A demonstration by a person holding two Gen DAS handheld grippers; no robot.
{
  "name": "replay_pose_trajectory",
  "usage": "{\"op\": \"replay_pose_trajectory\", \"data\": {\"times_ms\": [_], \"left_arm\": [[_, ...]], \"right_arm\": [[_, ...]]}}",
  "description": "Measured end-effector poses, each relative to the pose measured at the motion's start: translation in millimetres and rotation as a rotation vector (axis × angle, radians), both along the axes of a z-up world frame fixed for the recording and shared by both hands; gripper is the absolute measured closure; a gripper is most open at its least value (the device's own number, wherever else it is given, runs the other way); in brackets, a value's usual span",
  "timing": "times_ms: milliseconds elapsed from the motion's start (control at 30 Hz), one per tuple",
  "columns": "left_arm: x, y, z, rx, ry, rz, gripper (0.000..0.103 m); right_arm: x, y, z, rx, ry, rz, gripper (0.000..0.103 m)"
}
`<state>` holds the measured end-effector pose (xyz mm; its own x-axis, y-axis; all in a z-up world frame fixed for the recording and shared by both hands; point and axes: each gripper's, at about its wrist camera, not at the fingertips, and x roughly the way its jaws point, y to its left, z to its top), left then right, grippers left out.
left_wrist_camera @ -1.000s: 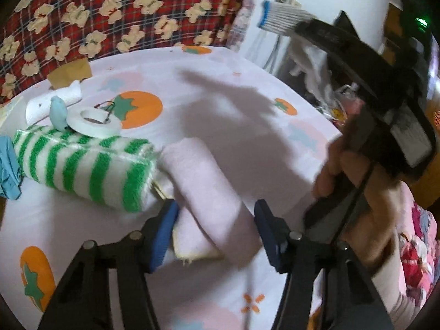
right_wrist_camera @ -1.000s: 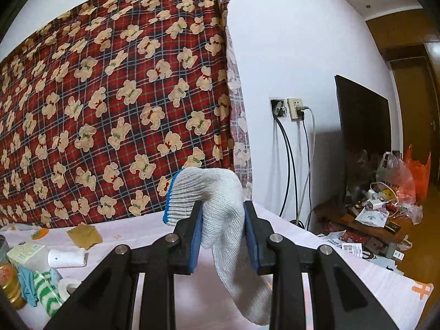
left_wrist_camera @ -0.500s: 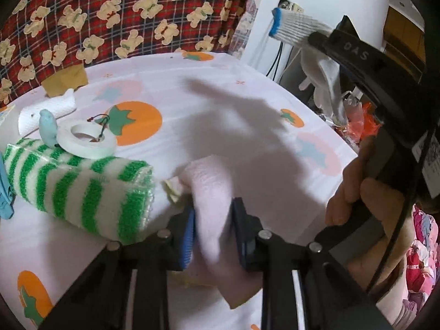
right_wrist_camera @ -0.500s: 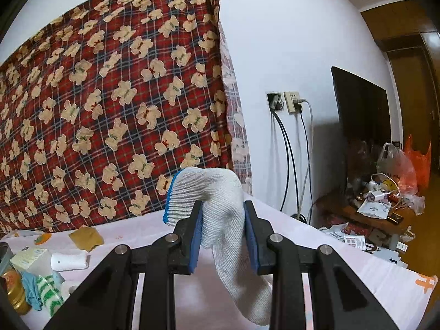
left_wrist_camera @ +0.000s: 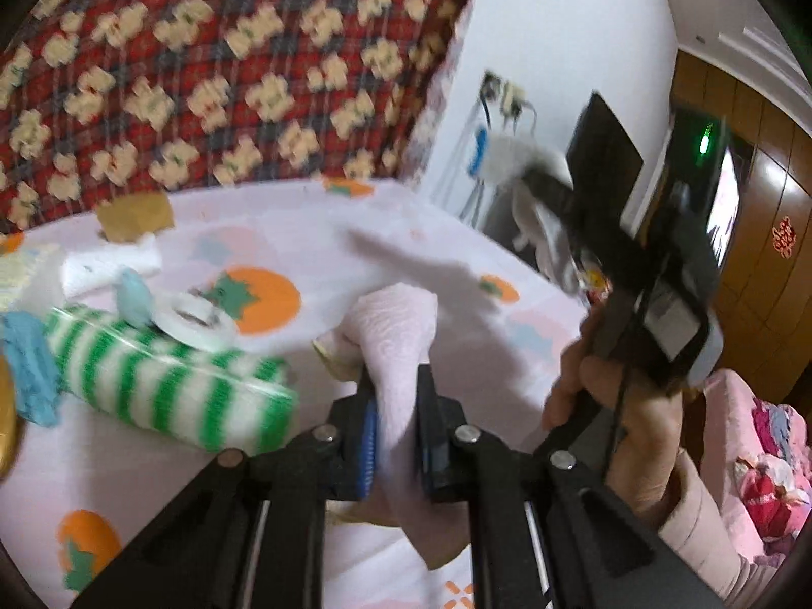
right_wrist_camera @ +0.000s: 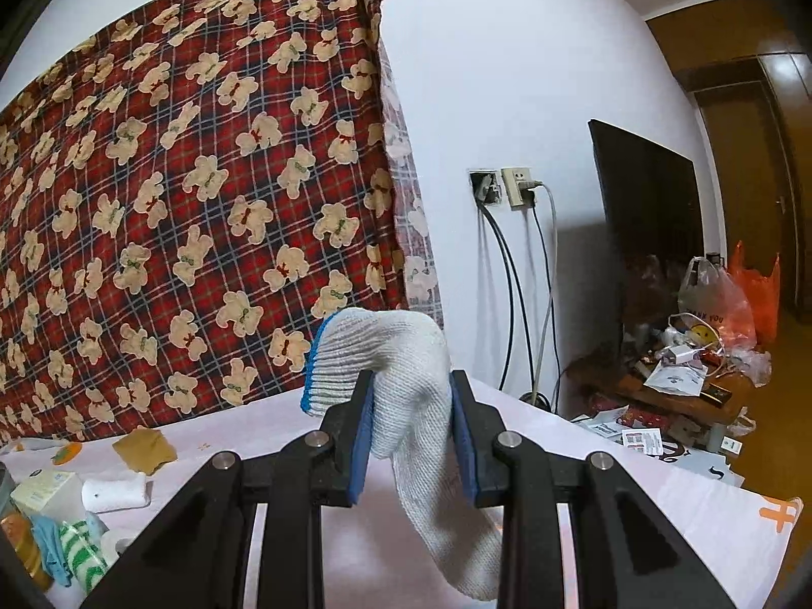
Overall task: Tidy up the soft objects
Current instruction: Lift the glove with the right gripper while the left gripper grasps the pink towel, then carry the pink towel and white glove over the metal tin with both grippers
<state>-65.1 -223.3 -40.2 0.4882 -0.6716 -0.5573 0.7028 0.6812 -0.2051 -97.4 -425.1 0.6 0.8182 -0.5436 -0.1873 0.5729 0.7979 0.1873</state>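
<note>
With the left gripper (left_wrist_camera: 396, 416) pinching the pink towel (left_wrist_camera: 401, 335) mid-bed beside the striped roll (left_wrist_camera: 167, 385), and the right gripper (right_wrist_camera: 411, 436) clamping the knit glove (right_wrist_camera: 406, 380), lifting slowly should avoid dragging neighbours.

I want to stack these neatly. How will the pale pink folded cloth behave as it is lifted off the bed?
The pale pink folded cloth is probably floppy: it bunches where the left tool pinches it and sags below. Likely light, being thin fabric. Its fold may open, since a loose yellowish edge already shows.
</note>
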Motion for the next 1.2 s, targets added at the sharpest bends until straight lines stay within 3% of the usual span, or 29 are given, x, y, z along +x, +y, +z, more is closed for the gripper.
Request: {"op": "replay_pose_trajectory", "data": {"times_ms": [300,467,600,700,867,1200], "left_arm": [[9,55,29,0.034,-0.221,0.178,0.092],[23,87,34,0.019,-0.244,0.254,0.092],[27,107,36,0.025,-0.282,0.311,0.092],[30,122,38,0.021,-0.301,0.344,0.092],[31,144,39,0.038,-0.362,0.402,0.092],[32,187,39,0.029,-0.398,0.467,0.092]], "right_arm": [[-6,18,5,-0.074,-0.014,-0.02,0.073],[-9,32,8,-0.112,-0.015,-0.037,0.073],[-11,40,3,-0.008,-0.006,0.02,0.073],[-9,57,1,0.015,-0.005,0.058,0.073],[0,92,1,-0.016,-0.003,0.124,0.073],[10,160,2,-0.039,-0.005,0.285,0.073]]}}
